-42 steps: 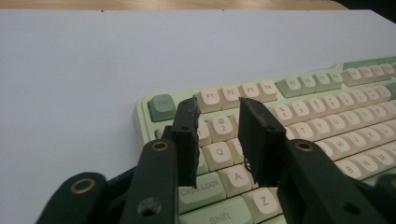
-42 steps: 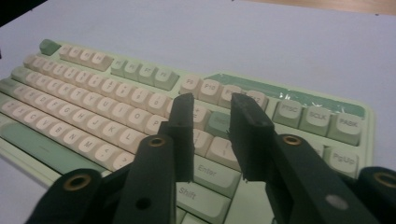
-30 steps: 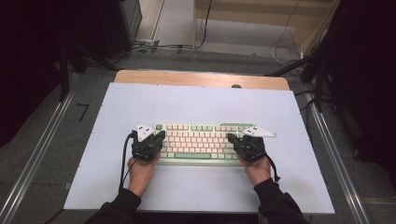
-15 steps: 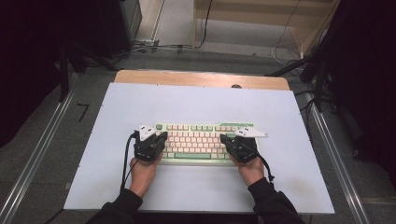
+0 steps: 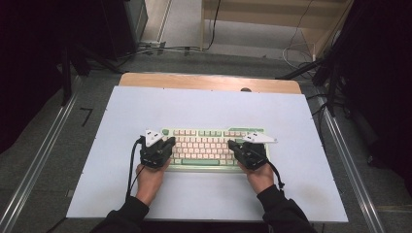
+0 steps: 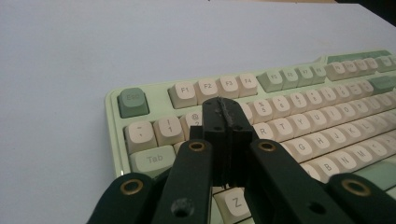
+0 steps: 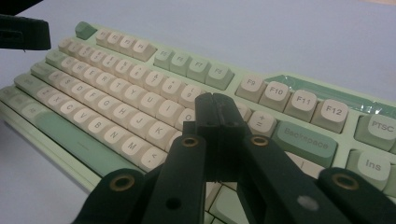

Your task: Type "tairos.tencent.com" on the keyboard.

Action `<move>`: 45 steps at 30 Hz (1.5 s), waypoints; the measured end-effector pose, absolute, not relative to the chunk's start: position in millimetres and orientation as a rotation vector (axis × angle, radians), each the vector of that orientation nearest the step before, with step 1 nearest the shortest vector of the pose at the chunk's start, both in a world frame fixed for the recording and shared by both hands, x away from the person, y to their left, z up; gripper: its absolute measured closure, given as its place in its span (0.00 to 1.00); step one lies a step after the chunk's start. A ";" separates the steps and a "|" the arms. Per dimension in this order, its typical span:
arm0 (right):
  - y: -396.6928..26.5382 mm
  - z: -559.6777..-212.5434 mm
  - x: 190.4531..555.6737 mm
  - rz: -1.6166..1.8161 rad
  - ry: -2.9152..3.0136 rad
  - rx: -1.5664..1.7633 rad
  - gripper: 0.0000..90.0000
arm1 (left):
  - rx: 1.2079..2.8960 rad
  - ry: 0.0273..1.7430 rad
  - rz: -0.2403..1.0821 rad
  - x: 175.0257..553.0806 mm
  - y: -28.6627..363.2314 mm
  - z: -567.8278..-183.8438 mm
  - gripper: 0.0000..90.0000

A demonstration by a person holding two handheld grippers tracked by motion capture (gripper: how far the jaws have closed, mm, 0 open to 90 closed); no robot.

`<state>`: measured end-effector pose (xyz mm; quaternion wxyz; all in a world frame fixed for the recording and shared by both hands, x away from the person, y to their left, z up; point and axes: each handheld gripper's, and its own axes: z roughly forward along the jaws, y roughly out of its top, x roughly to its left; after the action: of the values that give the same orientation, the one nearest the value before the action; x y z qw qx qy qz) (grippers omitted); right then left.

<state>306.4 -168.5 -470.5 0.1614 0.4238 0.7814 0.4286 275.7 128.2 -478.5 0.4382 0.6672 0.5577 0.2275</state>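
A mint-green keyboard point(image 5: 206, 145) with cream keys lies flat in the middle of the pale board. My left gripper point(image 5: 160, 144) hovers over its left end, jaws pressed together with nothing between them. In the left gripper view its shut tips point(image 6: 224, 109) sit above the number row near the 2 and 3 keys of the keyboard point(image 6: 308, 116). My right gripper point(image 5: 245, 145) is over the right part, also shut and empty. In the right gripper view its tips point(image 7: 217, 105) cover keys left of the Backspace key point(image 7: 303, 140). I cannot tell whether either tip touches a key.
The pale board point(image 5: 204, 107) rests on a wooden tabletop point(image 5: 209, 81), with bare surface all around the keyboard. Metal rails point(image 5: 43, 160) run along both sides. Cables lie on the floor behind. The left gripper's dark body point(image 7: 23, 32) shows in the right gripper view.
My right gripper has shifted slightly to the left, from the keyboard's right end further over the keys. The left gripper has stayed where it was. Both remain shut.
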 end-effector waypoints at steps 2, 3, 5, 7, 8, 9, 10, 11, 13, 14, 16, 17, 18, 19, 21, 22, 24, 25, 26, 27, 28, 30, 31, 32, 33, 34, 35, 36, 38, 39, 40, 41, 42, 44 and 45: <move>-168.3 -470.5 306.4 1.223 2.232 1.208 0.97 | 1.665 1.386 0.554 277.1 126.1 -478.8 1.00; -168.1 -470.6 306.2 1.222 2.232 1.210 0.97 | 1.665 1.386 0.554 277.1 126.1 -478.8 1.00; -168.0 -470.6 306.2 1.223 2.233 1.212 0.97 | 1.662 1.387 0.550 278.0 124.3 -479.5 1.00; -168.0 -470.7 306.3 1.223 2.232 1.213 0.97 | 1.665 1.387 0.541 278.6 123.4 -479.6 1.00; -168.0 -470.7 306.3 1.222 2.232 1.213 0.97 | 1.665 1.386 0.538 279.0 122.9 -479.7 1.00; -168.1 -470.7 306.3 1.222 2.232 1.213 0.97 | 1.666 1.383 0.534 279.2 122.3 -479.6 1.00; -168.1 -470.7 306.4 1.221 2.232 1.214 0.97 | 1.666 1.382 0.536 279.3 121.6 -479.7 1.00; -168.2 -470.8 306.5 1.222 2.231 1.212 0.97 | 1.668 1.381 0.535 279.3 121.0 -479.7 1.00; -168.1 -470.9 306.4 1.221 2.232 1.214 0.97 | 1.676 1.373 0.531 279.7 119.7 -479.9 1.00; -168.0 -471.0 306.4 1.220 2.232 1.215 0.97 | 1.676 1.372 0.531 279.7 119.1 -480.1 1.00; -167.9 -471.2 306.5 1.219 2.231 1.214 0.97 | 1.688 1.364 0.524 280.0 117.6 -480.4 1.00; -167.9 -471.2 306.5 1.219 2.231 1.214 0.97 | 1.699 1.359 0.522 280.6 115.5 -480.8 1.00; -167.9 -471.3 306.6 1.219 2.230 1.214 0.97 | 1.708 1.353 0.516 281.1 114.7 -481.0 1.00; -167.9 -471.3 306.6 1.219 2.230 1.214 0.97 | 1.708 1.353 0.516 281.1 114.7 -481.0 1.00; -167.5 -471.6 306.5 1.218 2.230 1.214 0.97 | 1.718 1.350 0.508 282.3 112.8 -481.8 1.00; -167.4 -471.7 306.5 1.218 2.232 1.213 0.97 | 1.720 1.347 0.501 282.9 112.0 -482.2 1.00; -167.2 -471.9 306.5 1.217 2.233 1.212 0.97 | 1.726 1.344 0.489 284.4 110.4 -483.0 1.00; -167.3 -471.9 306.6 1.217 2.232 1.211 0.97 | 1.727 1.341 0.484 285.3 109.4 -483.5 1.00; -167.3 -471.9 306.6 1.217 2.232 1.211 0.97 | 1.731 1.338 0.481 285.8 108.7 -483.7 1.00; -167.5 -471.8 306.7 1.215 2.232 1.217 0.97 | 1.734 1.331 0.477 286.5 107.6 -483.9 1.00; -167.5 -471.8 306.7 1.215 2.232 1.217 0.97 | 1.735 1.330 0.476 286.9 106.8 -483.9 1.00; -167.7 -471.8 306.7 1.215 2.230 1.216 0.97 | 1.742 1.321 0.468 288.5 104.6 -484.0 1.00; -167.5 -471.9 306.8 1.216 2.230 1.214 0.97 | 1.742 1.318 0.470 289.2 103.7 -484.0 1.00; -167.3 -472.0 306.7 1.215 2.231 1.214 0.97 | 1.744 1.313 0.462 290.9 101.8 -484.1 1.00; -167.3 -472.0 306.7 1.215 2.231 1.214 0.97 | 1.744 1.313 0.462 290.9 101.8 -484.1 1.00; -167.1 -472.2 306.7 1.214 2.232 1.213 0.97 | 1.744 1.309 0.457 291.9 100.5 -484.1 1.00; -167.1 -472.3 306.8 1.213 2.232 1.214 0.97 | 1.746 1.306 0.455 292.5 99.5 -484.0 1.00; -167.1 -472.3 306.8 1.212 2.232 1.215 0.97 | 1.748 1.303 0.449 293.3 98.4 -483.9 1.00; -167.2 -472.5 307.0 1.213 2.233 1.213 0.97 | 1.759 1.285 0.442 295.0 94.7 -483.6 1.00; -167.1 -472.7 307.0 1.212 2.234 1.211 0.97 | 1.757 1.281 0.443 295.3 93.2 -483.5 1.00; -166.9 -472.8 307.0 1.211 2.234 1.211 0.97 | 1.757 1.281 0.443 295.3 93.2 -483.5 1.00; -166.8 -473.0 307.0 1.211 2.234 1.210 0.97 | 1.759 1.278 0.444 295.6 92.1 -483.3 1.00; -166.8 -473.1 307.1 1.211 2.235 1.209 0.97 | 1.760 1.276 0.439 296.0 90.9 -483.2 1.00; -166.8 -473.1 307.0 1.211 2.235 1.210 0.97 | 1.766 1.271 0.442 296.8 88.7 -483.0 1.00; -166.8 -473.0 306.9 1.212 2.234 1.211 0.97 | 1.769 1.267 0.444 297.2 87.9 -483.0 1.00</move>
<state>306.9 -166.8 -473.0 0.1623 0.4245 0.7831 0.4246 297.2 87.9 -483.0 0.4444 0.7135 0.5111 0.1792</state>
